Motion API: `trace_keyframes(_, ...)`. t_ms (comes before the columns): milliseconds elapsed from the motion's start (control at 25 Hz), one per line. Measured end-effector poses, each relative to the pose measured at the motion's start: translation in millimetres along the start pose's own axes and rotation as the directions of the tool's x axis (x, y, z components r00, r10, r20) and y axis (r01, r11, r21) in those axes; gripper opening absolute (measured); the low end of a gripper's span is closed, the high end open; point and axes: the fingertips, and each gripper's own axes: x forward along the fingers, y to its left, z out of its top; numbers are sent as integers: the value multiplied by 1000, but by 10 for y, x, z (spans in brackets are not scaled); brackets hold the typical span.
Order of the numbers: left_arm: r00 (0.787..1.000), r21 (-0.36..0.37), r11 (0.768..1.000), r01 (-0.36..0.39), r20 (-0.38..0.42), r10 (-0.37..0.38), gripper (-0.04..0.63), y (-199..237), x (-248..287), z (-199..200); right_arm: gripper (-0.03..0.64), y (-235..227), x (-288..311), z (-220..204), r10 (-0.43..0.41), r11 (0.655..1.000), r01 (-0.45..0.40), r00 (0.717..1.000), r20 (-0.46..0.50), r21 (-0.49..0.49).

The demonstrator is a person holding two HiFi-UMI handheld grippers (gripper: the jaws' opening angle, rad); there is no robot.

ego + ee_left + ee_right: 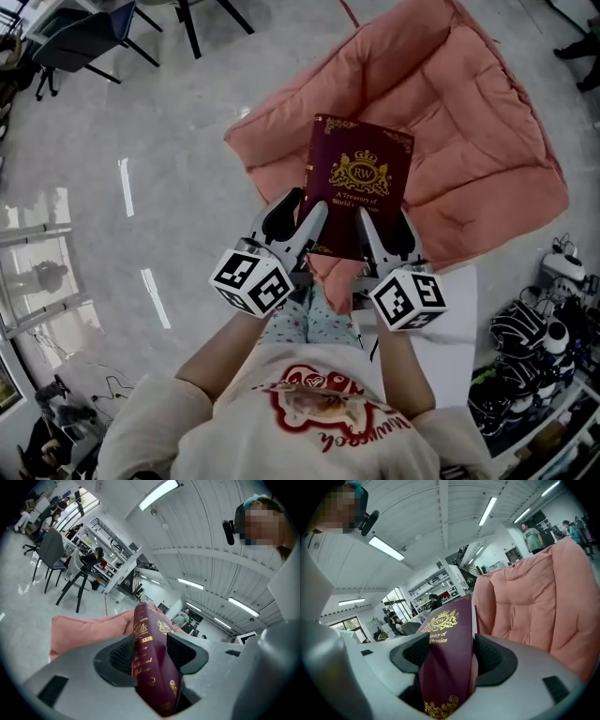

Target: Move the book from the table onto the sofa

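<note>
The maroon hardback book (361, 183) with a gold crest and lettering is off the table and held in the air by its near edge, its cover facing up. The left gripper (295, 223) pinches the spine corner, jaws closed tight on the book (150, 663). The right gripper (384, 234) clamps the other near corner in the same way, its pads pressed against both covers (445, 663).

Under and beyond the book spreads the padded salmon-pink fabric sofa (469, 122), low on the grey floor. The white surface (450, 314) by the person's right arm is probably the table.

Judged from this, the lift and carry are largely done. Lowering the book onto the sofa cushion and letting go are left.
</note>
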Motion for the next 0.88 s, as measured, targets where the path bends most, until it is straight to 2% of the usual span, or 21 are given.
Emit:
trace_keyframes(200,998,-18,999,-34,-51,33,207,216,56,-304,287,-184,94,-301,-21,1000,23,998,-51,22)
trace_keyframes(520,994,-35,997,-64,-92,60,206,522,304,-733,287,-583,326,-654,-35,999,38,995,-98,35)
trace_keyframes(880,986,-40,995,-95,-138,89,207,961,404,-1041,287,-770,632,-1079,-41,997,49,988,-146,54)
